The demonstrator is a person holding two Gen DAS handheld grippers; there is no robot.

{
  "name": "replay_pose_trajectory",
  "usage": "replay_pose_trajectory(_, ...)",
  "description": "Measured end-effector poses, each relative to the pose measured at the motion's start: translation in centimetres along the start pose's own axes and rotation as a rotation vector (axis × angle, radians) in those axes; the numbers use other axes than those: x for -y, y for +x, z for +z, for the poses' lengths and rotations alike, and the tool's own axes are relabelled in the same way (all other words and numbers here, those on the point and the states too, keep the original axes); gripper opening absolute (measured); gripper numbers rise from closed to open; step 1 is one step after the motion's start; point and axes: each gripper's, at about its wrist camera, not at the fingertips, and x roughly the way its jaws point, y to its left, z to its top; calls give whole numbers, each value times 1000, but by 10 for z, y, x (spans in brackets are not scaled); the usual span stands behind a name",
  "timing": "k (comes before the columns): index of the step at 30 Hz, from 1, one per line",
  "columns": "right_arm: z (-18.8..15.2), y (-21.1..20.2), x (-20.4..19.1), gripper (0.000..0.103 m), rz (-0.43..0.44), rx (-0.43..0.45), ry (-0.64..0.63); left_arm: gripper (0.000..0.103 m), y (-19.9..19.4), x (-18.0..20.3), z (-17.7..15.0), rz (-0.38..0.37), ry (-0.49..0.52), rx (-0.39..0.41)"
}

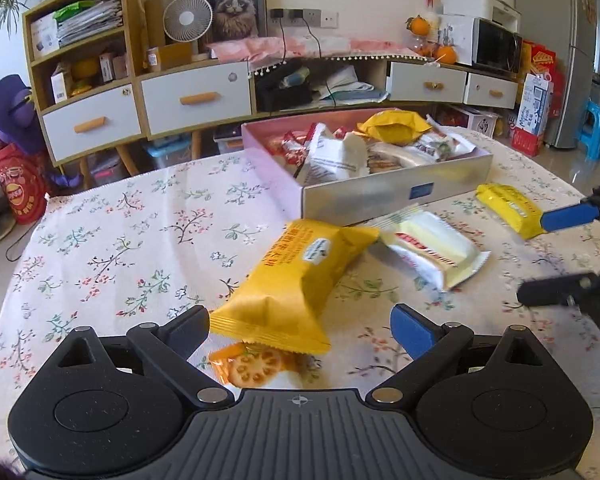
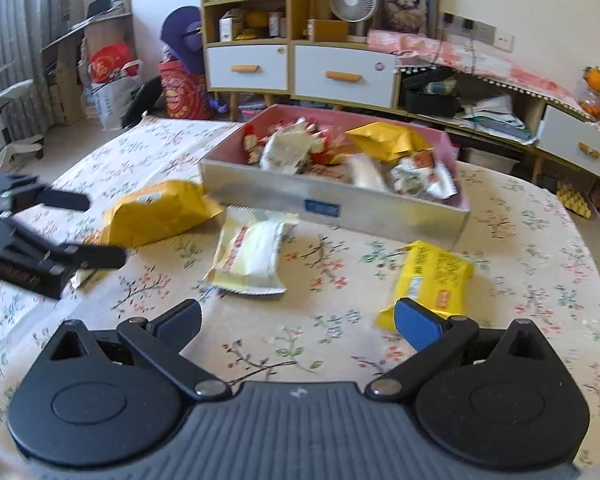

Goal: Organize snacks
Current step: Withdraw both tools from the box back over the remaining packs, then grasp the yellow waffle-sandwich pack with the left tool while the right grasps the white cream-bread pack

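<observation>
orange packet (image 1: 296,280) lies between the spread left gripper (image 1: 300,330); right gripper (image 2: 298,320) spread, apparently touching the yellow bar (image 2: 430,280).

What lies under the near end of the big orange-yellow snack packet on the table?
Under the orange-yellow packet a smaller wrapper printed with a round cracker picture pokes out, between the fingers of the open left claw. Most of that wrapper is covered, so its full shape cannot be seen.
</observation>
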Motion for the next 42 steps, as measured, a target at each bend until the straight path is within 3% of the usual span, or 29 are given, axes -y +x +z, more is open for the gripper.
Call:
replay_pose_trajectory(7, 1, 19, -14, 103, 34, -38, -9, 98, 17, -2, 8, 1, 21, -28)
replay_pose_trajectory(20, 12, 46, -26, 103, -24, -53, -24, 93, 40, 9, 24, 22, -3, -65)
replay_pose_trajectory(34, 23, 56, -26, 102, -56, -70, 13, 61, 46, 12, 30, 75, -63, -124)
replay_pose_trajectory(42, 28, 55, -20, 89, -52, -65, 27, 48, 45, 13, 32, 94, -118, -148)
